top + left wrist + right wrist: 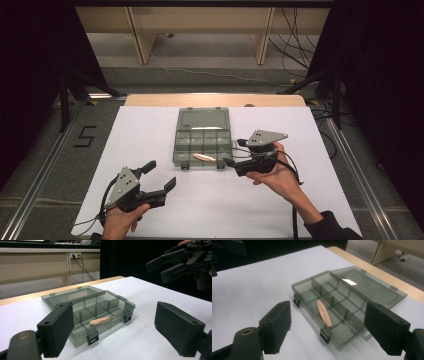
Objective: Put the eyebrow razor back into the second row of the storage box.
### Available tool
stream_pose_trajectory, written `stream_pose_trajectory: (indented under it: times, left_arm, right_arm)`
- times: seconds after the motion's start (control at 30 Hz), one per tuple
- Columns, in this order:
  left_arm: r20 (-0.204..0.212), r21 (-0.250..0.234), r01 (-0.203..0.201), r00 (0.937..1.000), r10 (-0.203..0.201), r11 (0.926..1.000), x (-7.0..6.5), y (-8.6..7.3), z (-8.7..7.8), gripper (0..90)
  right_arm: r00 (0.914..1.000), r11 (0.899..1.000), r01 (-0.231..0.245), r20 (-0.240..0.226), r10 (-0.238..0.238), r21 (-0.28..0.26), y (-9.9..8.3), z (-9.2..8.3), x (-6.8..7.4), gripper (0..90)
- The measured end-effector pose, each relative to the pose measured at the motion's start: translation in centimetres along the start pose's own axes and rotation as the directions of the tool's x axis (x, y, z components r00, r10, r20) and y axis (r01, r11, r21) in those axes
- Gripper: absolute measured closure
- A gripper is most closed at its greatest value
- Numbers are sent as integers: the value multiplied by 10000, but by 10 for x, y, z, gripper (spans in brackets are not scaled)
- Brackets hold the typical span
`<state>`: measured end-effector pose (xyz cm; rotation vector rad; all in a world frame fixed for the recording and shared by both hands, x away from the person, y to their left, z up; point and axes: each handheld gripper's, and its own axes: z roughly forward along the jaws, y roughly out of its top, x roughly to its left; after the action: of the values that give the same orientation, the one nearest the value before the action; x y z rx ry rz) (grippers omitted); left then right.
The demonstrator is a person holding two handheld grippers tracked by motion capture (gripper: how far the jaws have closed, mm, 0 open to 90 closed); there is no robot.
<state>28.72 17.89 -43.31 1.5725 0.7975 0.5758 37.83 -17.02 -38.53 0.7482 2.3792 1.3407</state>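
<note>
A smoky clear compartment box (203,145) lies open near the middle of the white worktop (150,130), its lid (203,119) folded flat on the far side and its two black latches (92,337) on the near wall. A slim tan stick-shaped piece (204,157) lies in the front row of compartments, slanted across a divider rather than sitting square in one cell; in the right gripper view the same piece (323,312) runs lengthwise between the two latches, and in the left gripper view it (100,321) rests close behind the front wall. The right gripper (234,152) hovers just beside the box's right end, level with the front row, held in the person's right hand (277,175) with its grey three-cornered plate on top; its fingers (275,325) stand wide apart, nothing between them and touching neither box nor piece. The left gripper (160,176) sits well apart from the box, nearer the person at the left of the worktop, gripped by the left hand (120,220); its fingers (56,328) are also spread wide and hold nothing. From the left gripper view the right gripper (160,267) shows raised at the upper right, above the worktop and beyond the box
</note>
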Motion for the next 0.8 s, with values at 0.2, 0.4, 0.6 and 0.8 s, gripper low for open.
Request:
stream_pose_trajectory:
  times: [0.2, 0.4, 0.6, 0.8]
  left_arm:
    - [8, 8, -63, 10000, 63, 10000, 0, 0, 0, 155]
    - [35, 9, -66, 10000, 66, 10000, 0, 0, 1, 155]
    - [85, 21, -90, 9999, 90, 10000, 0, 0, 1, 155]
    - [87, 27, -113, 9999, 113, 9999, 0, 0, 1, 155]
  right_arm:
    - [10000, 9995, -57, -6, 57, -311, -5, -6, 0, 224]
    - [9998, 9975, -181, 22, 183, -677, -10, -10, 0, 217]
    - [9995, 9962, -312, -51, 309, -812, -16, -14, 1, 213]
    - [9989, 9941, -455, -94, 448, -980, -23, -18, 1, 210]
